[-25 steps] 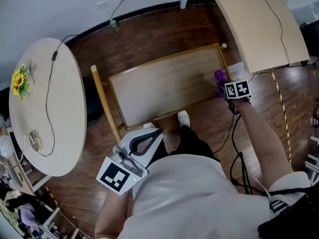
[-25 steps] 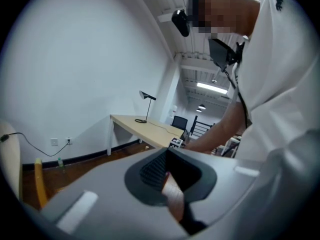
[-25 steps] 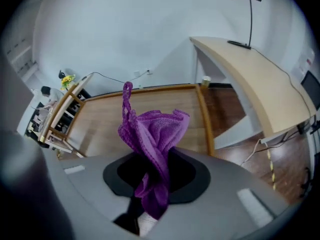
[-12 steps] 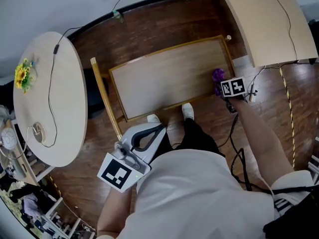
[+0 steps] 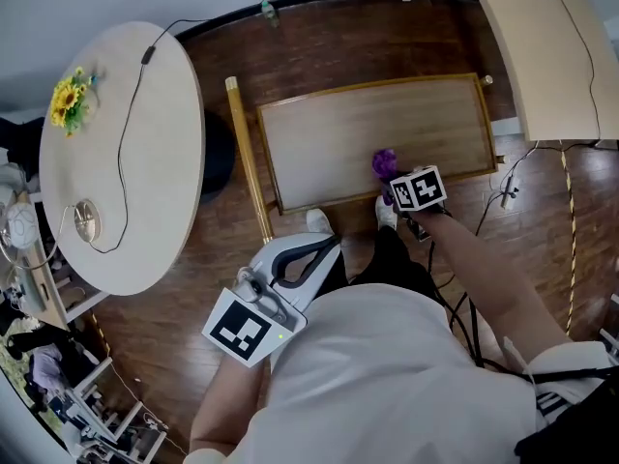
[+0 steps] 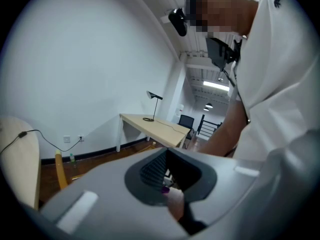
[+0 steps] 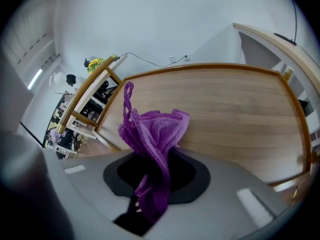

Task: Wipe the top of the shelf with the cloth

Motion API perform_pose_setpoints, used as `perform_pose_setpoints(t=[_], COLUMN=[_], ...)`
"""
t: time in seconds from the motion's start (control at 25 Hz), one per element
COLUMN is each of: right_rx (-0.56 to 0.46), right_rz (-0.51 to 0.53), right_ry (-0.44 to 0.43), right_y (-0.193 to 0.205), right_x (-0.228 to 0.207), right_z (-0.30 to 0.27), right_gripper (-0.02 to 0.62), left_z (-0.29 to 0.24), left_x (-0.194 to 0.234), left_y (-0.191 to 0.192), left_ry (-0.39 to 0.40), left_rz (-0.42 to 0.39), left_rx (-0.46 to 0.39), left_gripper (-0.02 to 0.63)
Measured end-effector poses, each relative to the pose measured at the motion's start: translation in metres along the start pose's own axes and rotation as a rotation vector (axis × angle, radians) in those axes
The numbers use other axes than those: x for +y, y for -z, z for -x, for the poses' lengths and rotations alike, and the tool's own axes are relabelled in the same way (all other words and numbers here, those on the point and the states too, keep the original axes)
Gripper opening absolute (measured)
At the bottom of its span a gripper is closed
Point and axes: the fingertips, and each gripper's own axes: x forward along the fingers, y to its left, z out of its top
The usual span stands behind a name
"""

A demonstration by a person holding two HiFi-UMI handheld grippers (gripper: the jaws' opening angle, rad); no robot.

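Observation:
The shelf top (image 5: 329, 138) is a pale wooden panel with a raised rim, lying below me in the head view. A purple cloth (image 5: 385, 162) rests on it near the front edge, right of the middle. My right gripper (image 5: 391, 180) is shut on the cloth (image 7: 155, 134), which bunches up out of the jaws over the wood (image 7: 230, 109). My left gripper (image 5: 311, 251) is held back by my waist, away from the shelf, with its jaws together and nothing in them. In the left gripper view it (image 6: 167, 176) points across the room.
A round pale table (image 5: 126, 172) with a cable and yellow flowers (image 5: 66, 100) stands at the left. A long desk (image 5: 551, 46) runs along the upper right. Cables and a plug (image 5: 508, 191) lie on the dark wood floor right of the shelf. My feet (image 5: 319, 222) are at its front edge.
My right gripper has drawn the cloth leftward along the shelf's front edge, from the right end toward the middle. The left gripper has stayed by my waist.

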Motion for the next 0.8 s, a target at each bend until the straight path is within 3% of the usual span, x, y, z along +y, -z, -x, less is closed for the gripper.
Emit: perform_pose_setpoints(t=[0.24,0.48,0.68,0.8], right_rx=[0.028,0.031,0.024,-0.005], right_rz=[0.119,0.124,0.087,0.043], right_ry=[-0.095,-0.222,-0.339,-0.399], right_y=[-0.021,-0.033,-0.03,-0.028], right_x=[0.118,0.213,0.258,0.262], right_z=[-0.051,-0.084,-0.092,-0.082], right_gripper=[0.104,0.104,0.104,0.104], left_z=[0.043,0.075,0.086,0.086], left_x=[0.015,0.023,0.026,0.024], left_y=[0.015,0.029,0.035,0.035], left_ry=[-0.037,-0.052,-0.046,-0.015], left_rz=[0.019,0.028,0.039,0.031], left_rx=[-0.004,-0.007,-0.007,-0.013], left_gripper=[0.019,0.018,0.019,0.018])
